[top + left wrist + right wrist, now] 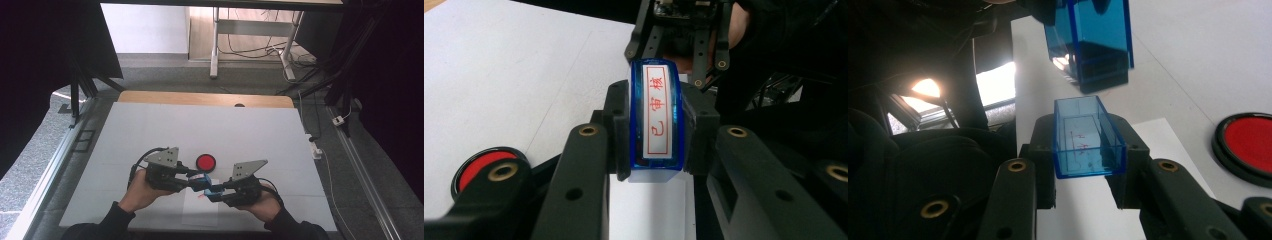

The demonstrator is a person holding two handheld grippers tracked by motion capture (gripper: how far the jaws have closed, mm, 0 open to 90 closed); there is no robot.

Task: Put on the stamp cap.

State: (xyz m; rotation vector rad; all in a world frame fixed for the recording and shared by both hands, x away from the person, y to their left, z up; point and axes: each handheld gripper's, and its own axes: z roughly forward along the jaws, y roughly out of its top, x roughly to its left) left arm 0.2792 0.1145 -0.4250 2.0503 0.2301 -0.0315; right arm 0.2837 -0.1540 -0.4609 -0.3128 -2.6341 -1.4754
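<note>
My left gripper (pixel 657 131) is shut on a blue stamp (pixel 657 120) whose white label carries red characters. In the right gripper view the stamp (pixel 1093 42) hangs just beyond a clear blue cap (pixel 1088 137), open end up, and my right gripper (pixel 1089 152) is shut on that cap. The stamp and the cap are apart. From the high view both grippers meet low at the table's front centre, left gripper (pixel 199 181) and right gripper (pixel 215 190) tip to tip. A round red ink pad (pixel 205 162) lies just behind them.
A white mat (pixel 150 130) covers the table, with a small white paper slip (pixel 200 209) under the grippers. The ink pad (pixel 1248 145) sits close to the right of the cap. Beyond the table's far edge are desk legs and cables on the floor.
</note>
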